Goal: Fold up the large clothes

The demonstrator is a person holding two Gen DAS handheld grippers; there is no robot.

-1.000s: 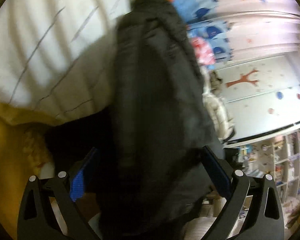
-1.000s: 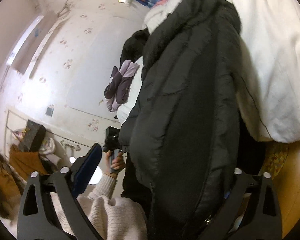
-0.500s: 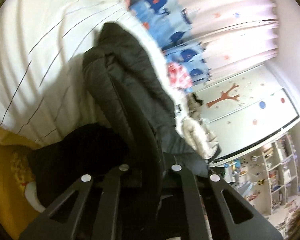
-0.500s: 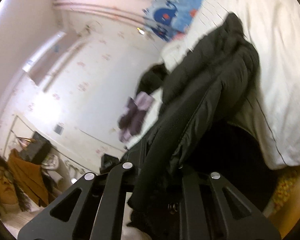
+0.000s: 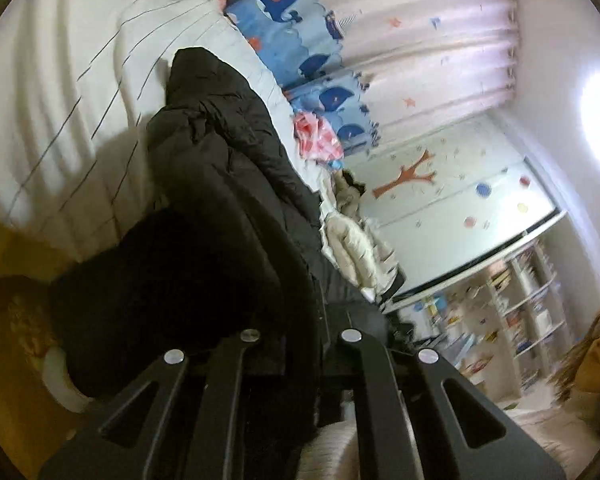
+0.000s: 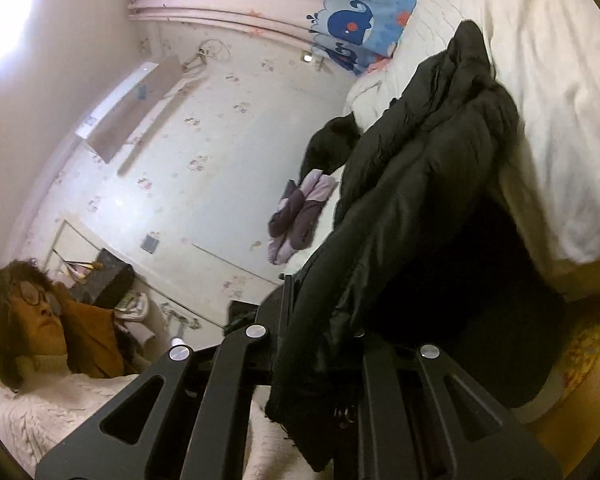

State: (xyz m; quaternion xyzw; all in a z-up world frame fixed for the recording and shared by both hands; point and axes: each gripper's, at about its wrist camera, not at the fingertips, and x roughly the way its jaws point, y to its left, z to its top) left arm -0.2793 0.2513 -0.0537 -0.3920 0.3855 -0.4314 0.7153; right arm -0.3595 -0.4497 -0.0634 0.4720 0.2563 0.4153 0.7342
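Both sets of jaws are clamped on the near hem of the black puffer jacket: left gripper, right gripper. It trails over the white bed. Likely mid-lift; next, carry the hem forward for a fold.

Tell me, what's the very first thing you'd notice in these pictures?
The big black puffy jacket grabs the eye first: it stretches from the white bed cover down into both views, pinched in the left claw and the right claw. Next come the blue whale curtains behind the bed, and the red tree picture on the wardrobe to the right in the left view.
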